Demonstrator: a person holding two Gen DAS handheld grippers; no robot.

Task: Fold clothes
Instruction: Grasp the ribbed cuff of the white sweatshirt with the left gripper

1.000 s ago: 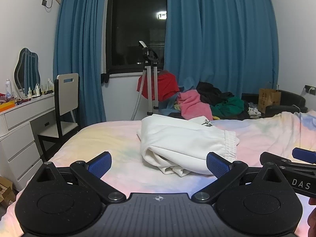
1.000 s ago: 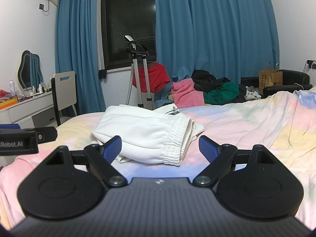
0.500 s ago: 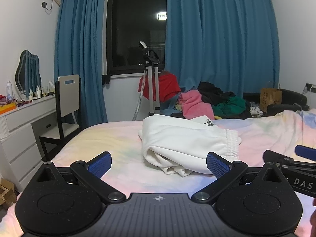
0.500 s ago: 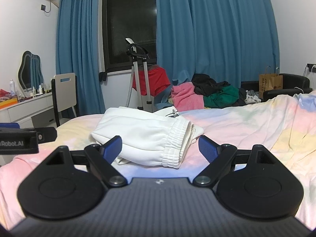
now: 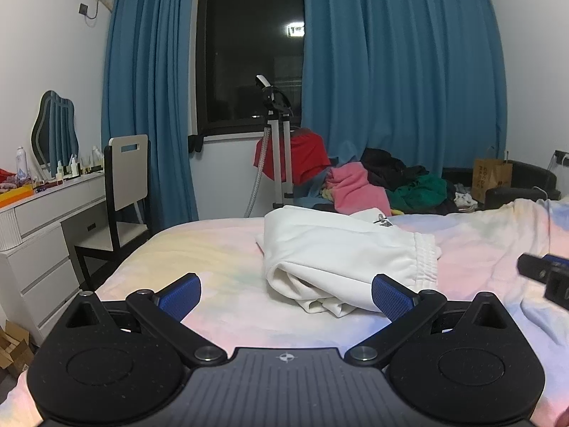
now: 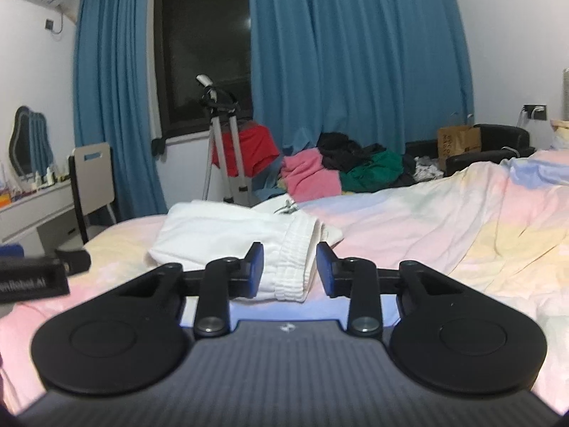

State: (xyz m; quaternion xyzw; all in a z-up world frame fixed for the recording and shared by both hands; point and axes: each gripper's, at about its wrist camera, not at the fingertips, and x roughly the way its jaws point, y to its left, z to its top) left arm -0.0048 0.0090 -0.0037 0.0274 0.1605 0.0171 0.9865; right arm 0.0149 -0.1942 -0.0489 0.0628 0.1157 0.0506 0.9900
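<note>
A folded white garment with an elastic waistband lies on the pastel bedspread. My left gripper is open and empty, just short of the garment's near edge. In the right wrist view the garment lies ahead. My right gripper has its jaws partly closed with a gap between them. It frames the waistband and holds nothing. The right gripper also shows at the right edge of the left wrist view.
A pile of pink, black and green clothes lies beyond the bed under blue curtains. A garment steamer stand with a red cloth stands by the window. A white dresser and chair stand at left. A black sofa is at right.
My right gripper's jaws have narrowed from wide open to partly closed, and it has shifted toward the waistband. My left gripper stays open and has hardly moved.
</note>
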